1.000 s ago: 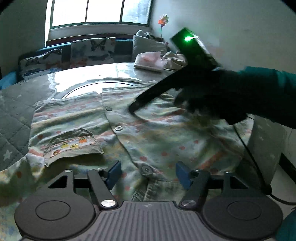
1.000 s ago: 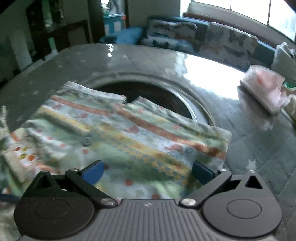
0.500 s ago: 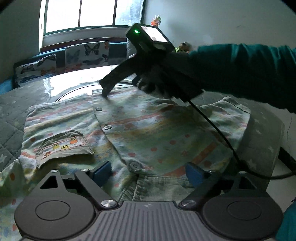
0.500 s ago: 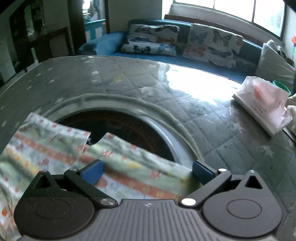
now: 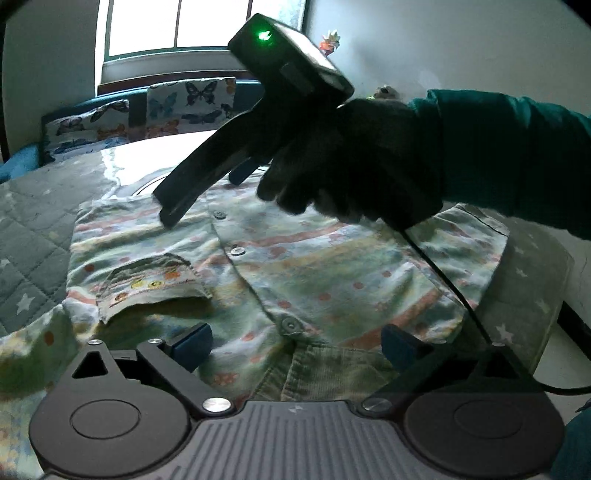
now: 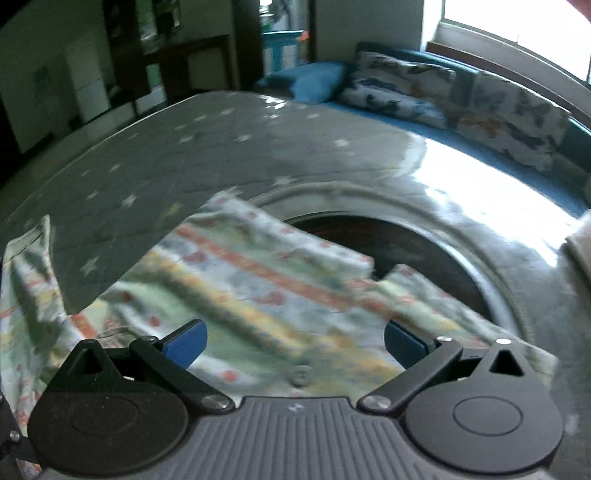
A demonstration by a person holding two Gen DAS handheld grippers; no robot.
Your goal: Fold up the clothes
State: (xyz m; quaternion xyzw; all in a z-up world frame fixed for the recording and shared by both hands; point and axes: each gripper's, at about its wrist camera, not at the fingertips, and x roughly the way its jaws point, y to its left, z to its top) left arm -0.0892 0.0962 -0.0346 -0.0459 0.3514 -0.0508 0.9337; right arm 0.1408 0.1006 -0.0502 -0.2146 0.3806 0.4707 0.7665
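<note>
On the quilted table [image 5: 33, 229], the left gripper [image 5: 295, 343] is opening over the shirt [image 5: 314, 273] – only its view shows the gloved hand [image 5: 351, 173]; the right gripper [image 6: 293, 345] gapes empty.

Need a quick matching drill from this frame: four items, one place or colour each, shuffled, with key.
Items:
1. chest pocket
2. status light
3. butterfly cushions
4. sleeve

Descriptions:
A. glowing green on the right gripper
B. teal, on the arm holding that gripper
C. sewn on the patterned shirt, near the left gripper
D. under the window, behind the table

Pairs: 1-C, 2-A, 3-D, 4-B
</note>
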